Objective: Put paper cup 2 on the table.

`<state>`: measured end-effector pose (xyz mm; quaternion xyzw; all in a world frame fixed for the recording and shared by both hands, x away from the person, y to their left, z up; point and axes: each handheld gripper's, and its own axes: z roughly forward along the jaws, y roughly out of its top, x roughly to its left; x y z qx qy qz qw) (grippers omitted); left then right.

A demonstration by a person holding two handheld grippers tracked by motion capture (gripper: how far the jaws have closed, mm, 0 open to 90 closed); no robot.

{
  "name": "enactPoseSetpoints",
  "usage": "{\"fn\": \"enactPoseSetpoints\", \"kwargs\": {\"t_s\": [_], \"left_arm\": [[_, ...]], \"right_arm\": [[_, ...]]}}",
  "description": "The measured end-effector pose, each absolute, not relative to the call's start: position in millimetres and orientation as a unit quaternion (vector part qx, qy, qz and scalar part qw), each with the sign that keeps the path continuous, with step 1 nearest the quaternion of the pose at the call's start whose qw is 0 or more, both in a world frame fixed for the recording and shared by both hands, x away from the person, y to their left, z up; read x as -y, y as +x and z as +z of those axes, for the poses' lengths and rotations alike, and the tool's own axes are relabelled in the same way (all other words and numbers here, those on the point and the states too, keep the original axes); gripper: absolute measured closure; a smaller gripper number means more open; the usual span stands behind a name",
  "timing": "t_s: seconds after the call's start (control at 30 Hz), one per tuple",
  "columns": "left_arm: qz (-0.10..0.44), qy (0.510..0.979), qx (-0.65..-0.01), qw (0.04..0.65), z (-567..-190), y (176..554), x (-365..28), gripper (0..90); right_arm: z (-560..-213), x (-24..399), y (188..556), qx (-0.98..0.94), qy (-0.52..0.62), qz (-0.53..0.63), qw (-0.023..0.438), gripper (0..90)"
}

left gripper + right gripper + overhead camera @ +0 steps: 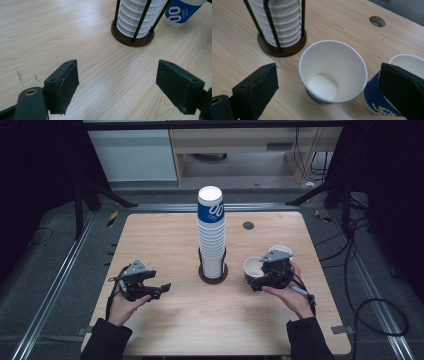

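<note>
Cups sit in two places on the wooden table (pixel 165 320): a tall stack (pixel 211 232) in a dark wire holder (pixel 213 274) at the centre, and two loose ones to its right. The right gripper (pixel 325 90) hangs just above the nearer loose cup (pixel 333 71), jaws spread wide on either side of its rim, touching nothing. The second loose cup (pixel 397 82) stands just beside the first. The left gripper (pixel 117 82) hovers over bare wood left of the holder, jaws apart and empty.
</note>
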<state>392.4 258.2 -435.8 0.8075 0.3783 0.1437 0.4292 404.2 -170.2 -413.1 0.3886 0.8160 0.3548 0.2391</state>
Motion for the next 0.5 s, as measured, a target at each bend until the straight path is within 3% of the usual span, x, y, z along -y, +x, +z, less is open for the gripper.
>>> {"fn": "enactPoseSetpoints", "kwargs": {"t_s": [0.5], "left_arm": [[0.146, 0.809, -0.385, 0.419, -441, 395, -260, 17.4]], "right_arm": [[-416, 196, 372, -0.784, 0.388, 0.417, 0.247, 5.2]]}}
